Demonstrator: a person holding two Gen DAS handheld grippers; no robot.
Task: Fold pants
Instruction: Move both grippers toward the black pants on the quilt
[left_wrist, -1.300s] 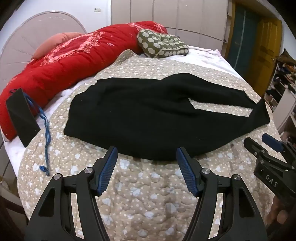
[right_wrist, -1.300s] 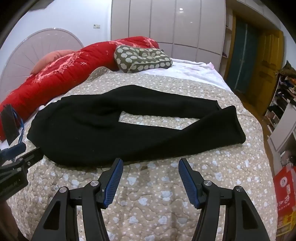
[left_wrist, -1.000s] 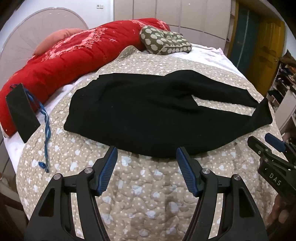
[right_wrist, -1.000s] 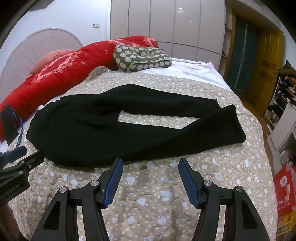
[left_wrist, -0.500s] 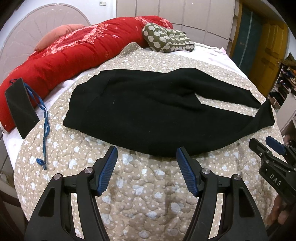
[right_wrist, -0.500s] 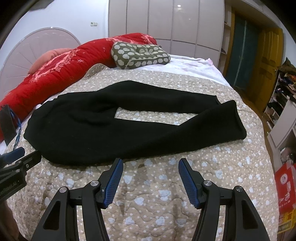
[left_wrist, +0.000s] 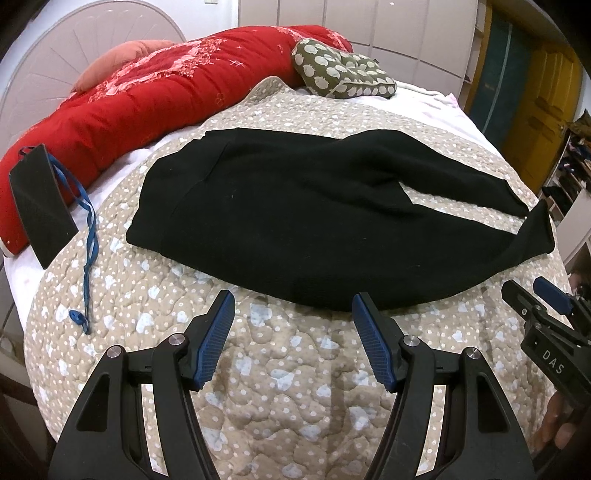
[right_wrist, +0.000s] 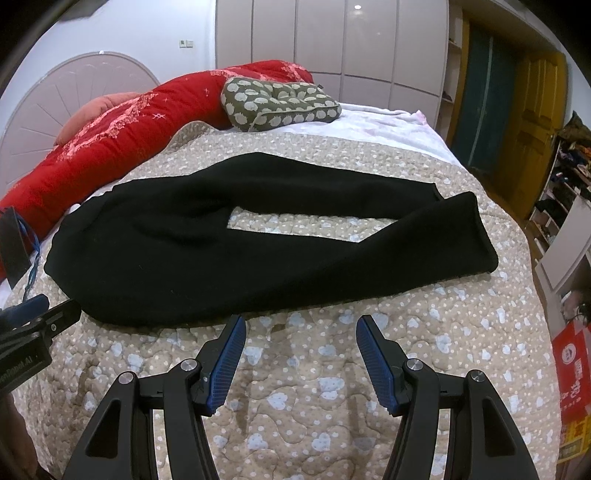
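Observation:
Black pants lie flat on the beige quilted bedspread, waist to the left, both legs running right with a gap between them. My left gripper hangs open just short of the pants' near edge, nothing between its blue pads. My right gripper is open too, a little in front of the near leg. Each gripper shows at the edge of the other's view: the right gripper at the far right, the left gripper at the far left.
A red duvet and a green patterned cushion lie along the far side of the bed. A black pouch with a blue strap rests at the left. Wardrobes, a yellow door and shelves stand beyond the bed.
Both grippers stay open. The pants lie as before. The views shift only slightly, the bed sitting a little higher and further left in the left wrist frame.

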